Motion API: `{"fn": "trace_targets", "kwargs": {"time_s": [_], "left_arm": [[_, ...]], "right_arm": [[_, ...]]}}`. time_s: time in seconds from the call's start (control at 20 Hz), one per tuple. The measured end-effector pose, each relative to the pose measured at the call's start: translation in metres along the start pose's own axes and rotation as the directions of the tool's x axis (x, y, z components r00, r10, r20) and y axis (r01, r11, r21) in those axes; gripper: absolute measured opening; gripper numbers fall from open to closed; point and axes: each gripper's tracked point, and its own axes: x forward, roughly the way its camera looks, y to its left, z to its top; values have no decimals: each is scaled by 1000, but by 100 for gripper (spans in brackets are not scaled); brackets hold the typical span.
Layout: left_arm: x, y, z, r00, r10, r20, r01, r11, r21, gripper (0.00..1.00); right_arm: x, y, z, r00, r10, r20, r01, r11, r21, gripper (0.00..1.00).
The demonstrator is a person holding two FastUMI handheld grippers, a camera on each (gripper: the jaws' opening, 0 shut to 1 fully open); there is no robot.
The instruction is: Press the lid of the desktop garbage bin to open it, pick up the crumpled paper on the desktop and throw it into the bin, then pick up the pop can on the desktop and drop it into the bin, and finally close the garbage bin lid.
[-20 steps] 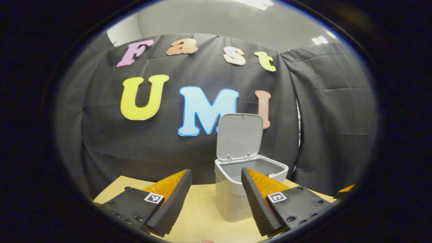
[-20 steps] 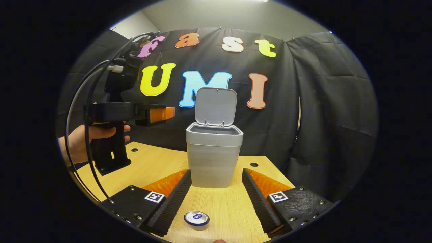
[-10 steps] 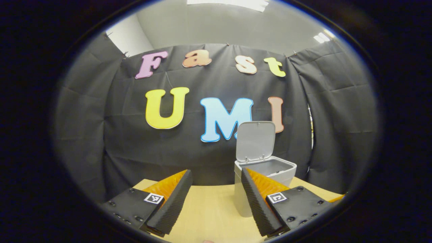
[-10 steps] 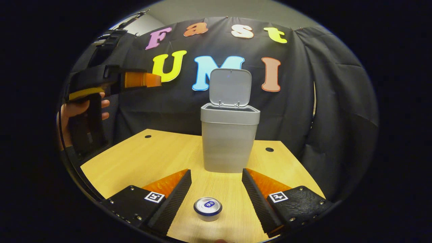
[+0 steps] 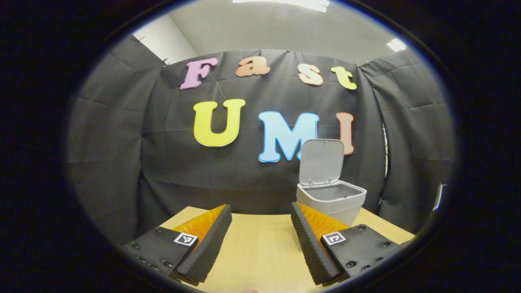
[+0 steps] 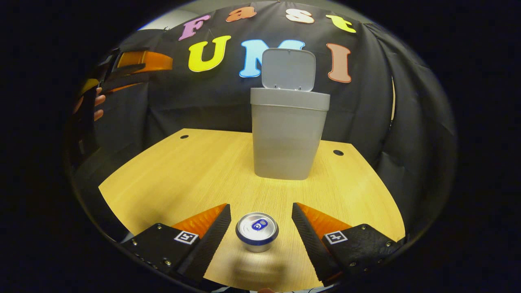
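The grey garbage bin (image 6: 287,138) stands on the wooden table (image 6: 183,171) with its lid (image 6: 288,69) tipped up at the back. A pop can (image 6: 257,231) stands upright in front of it, seen from above, right between the open fingers of my right gripper (image 6: 260,221), which touch nothing. In the left gripper view the bin (image 5: 331,201) sits ahead to the right, lid (image 5: 321,162) raised, and my left gripper (image 5: 260,221) is open and empty above the table. The left gripper (image 6: 134,65) appears high at the far left of the right gripper view, held by a hand (image 6: 95,108).
Black cloth walls close in the table at the back and sides. Two small holes (image 6: 184,136) (image 6: 338,152) mark the tabletop on either side of the bin. Bare wood (image 6: 175,175) lies left of the bin.
My right gripper has dropped and moved forward, so the can now sits between its fingers. My left gripper has drawn back and left, away from the bin.
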Motion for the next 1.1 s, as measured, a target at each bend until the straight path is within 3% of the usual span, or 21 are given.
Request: {"fn": "trace_targets", "kwargs": {"time_s": [0.5,0.65,0.7,1.1], "left_arm": [[-6,15,-11,999,45,-12,-45,999,-28,94],[-3,16,-15,999,47,-22,-48,998,-40,95],[-2,16,-17,999,47,-25,-48,998,-43,95],[-1,16,-17,999,47,-26,-48,998,-49,94]], "right_arm": [[25,5,-47,990,26,-139,-28,999,-15,96],[28,6,-48,989,34,-144,-35,999,-5,94],[29,4,-47,990,27,-140,-28,1000,-9,86],[17,3,-27,995,48,-93,-50,998,-25,84]]}}
